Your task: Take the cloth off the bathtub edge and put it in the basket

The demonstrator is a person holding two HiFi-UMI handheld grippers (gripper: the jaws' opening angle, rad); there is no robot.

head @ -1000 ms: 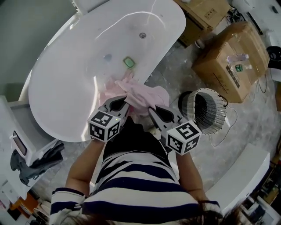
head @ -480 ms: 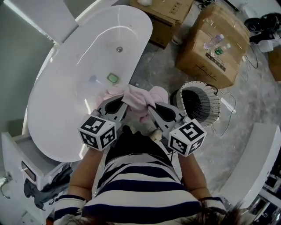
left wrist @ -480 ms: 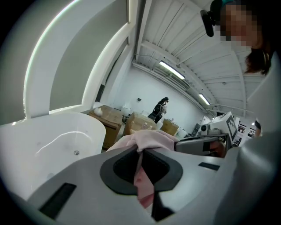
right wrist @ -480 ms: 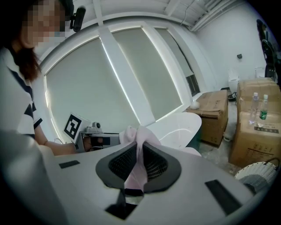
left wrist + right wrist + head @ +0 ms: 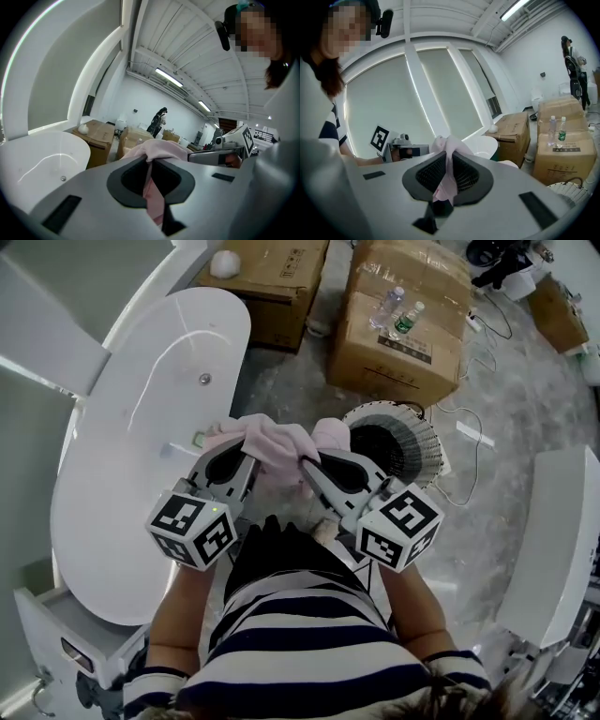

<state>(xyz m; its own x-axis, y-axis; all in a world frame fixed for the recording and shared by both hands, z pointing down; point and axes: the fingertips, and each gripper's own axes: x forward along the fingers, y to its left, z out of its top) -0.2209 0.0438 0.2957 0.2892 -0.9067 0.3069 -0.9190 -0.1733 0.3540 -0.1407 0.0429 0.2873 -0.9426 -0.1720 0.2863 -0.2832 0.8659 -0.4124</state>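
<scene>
Pinches soft pink cloth [image 5: 277, 444] in both left gripper [image 5: 246, 456] and right gripper [image 5: 307, 465], each pressed tight on a fold. Holds it bunched crosswise between them, clear of the glossy white bathtub [image 5: 122, 474]. Puts the round open-weave basket [image 5: 422, 451] just beyond and right of the right gripper, so likely a short rightward carry.

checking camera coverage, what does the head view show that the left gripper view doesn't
Only the head view: the basket on the floor and the person's striped shirt.
Only the left gripper view: ceiling lights and a second person standing far across the room.
Both: the pink cloth clamped in the left gripper, the right gripper beside it, the white bathtub and the cardboard boxes.
</scene>
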